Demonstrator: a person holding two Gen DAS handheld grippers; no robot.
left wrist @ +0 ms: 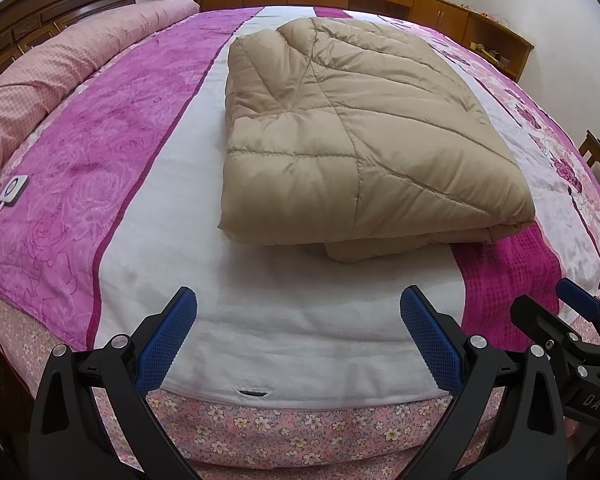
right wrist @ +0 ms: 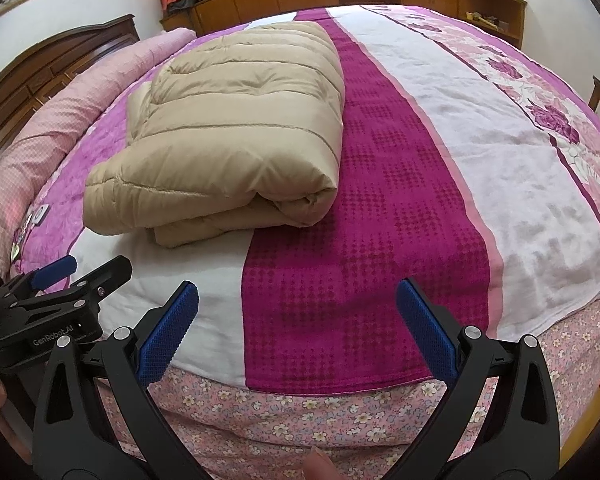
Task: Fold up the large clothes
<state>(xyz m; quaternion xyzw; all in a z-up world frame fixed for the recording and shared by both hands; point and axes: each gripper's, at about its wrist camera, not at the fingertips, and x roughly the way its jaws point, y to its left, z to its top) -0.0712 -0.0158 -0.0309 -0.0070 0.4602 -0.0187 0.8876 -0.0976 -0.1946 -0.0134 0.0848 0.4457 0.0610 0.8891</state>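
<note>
The beige padded coat [left wrist: 356, 136] lies as a thick rectangular bundle in the middle of the bed [left wrist: 300, 344], on the white stripe of the bedspread, with its right edge touching the magenta stripe. In the right wrist view it sits to the far left of that gripper, and a lower layer sticks out at the near edge under the top fold.

Left gripper [left wrist: 298, 340]: jaws spread wide, nothing between them, hovering over the near edge of the bed and well short of the coat. Right gripper [right wrist: 298, 336]: also wide and empty, just to the right of the left one, over the magenta stripe. Neither touches the fabric.

Judgement: the fold looks essentially done (compact, edges roughly stacked), so this is either the end of the task or the pause before a last tidy-up. The protruding layer at the near edge is the one loose item. Tucking it would mean moving both grippers forward to the near edge, pinching that flap and pushing it under, or taking the near corners for one more fold away. The padding is slippery and puffy, so a shallow pinch may slide off.
</note>
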